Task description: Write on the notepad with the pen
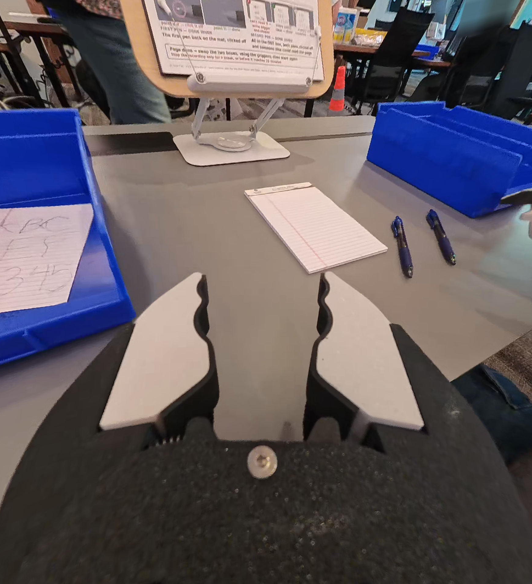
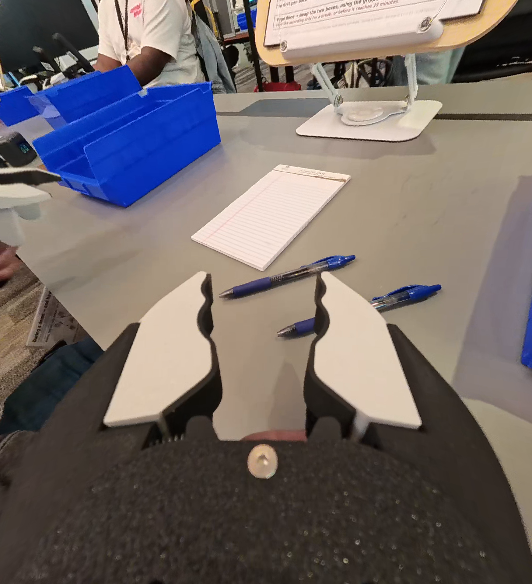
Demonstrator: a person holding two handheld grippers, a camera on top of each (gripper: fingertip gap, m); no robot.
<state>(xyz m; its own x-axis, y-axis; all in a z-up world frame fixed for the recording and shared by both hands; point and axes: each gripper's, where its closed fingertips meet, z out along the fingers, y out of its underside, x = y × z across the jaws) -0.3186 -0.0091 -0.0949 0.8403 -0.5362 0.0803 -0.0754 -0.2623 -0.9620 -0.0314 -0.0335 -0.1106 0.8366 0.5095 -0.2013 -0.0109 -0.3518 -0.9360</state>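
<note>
Grey matte tabletop [image 2: 416, 221] in a busy workroom, and the white lined notepad [image 2: 274, 215] lies flat near the middle of it, top sheet blank. Just beside its near edge lie two blue click pens with clear barrels and rubbery grips: the closer-to-pad pen [image 2: 287, 277] and the nearer pen [image 2: 394, 300], both flat on the table, tips pointing left in the right wrist view.

Right gripper [image 2: 262, 278] hovers low over the pens with its jaws spread wide, nothing in them; the nearer pen runs behind its right finger. Left gripper [image 1: 262, 278] is also spread and empty, aimed at the bare table short of the pad.

Handling-wise, a pen like this is light, stiff and round, so I'd guess it rolls if nudged. Best hold looks like the rubber grip section, crosswise, since the clear barrel is probably slick. Can't tell whether either tip is clicked out, too small to see.

Further out: a blue plastic bin holding a scribbled sheet [image 1: 37, 252] on the left, another blue bin [image 1: 448, 164] on the right, and a wooden instruction board on a white stand [image 1: 231, 145] at the back.
</note>
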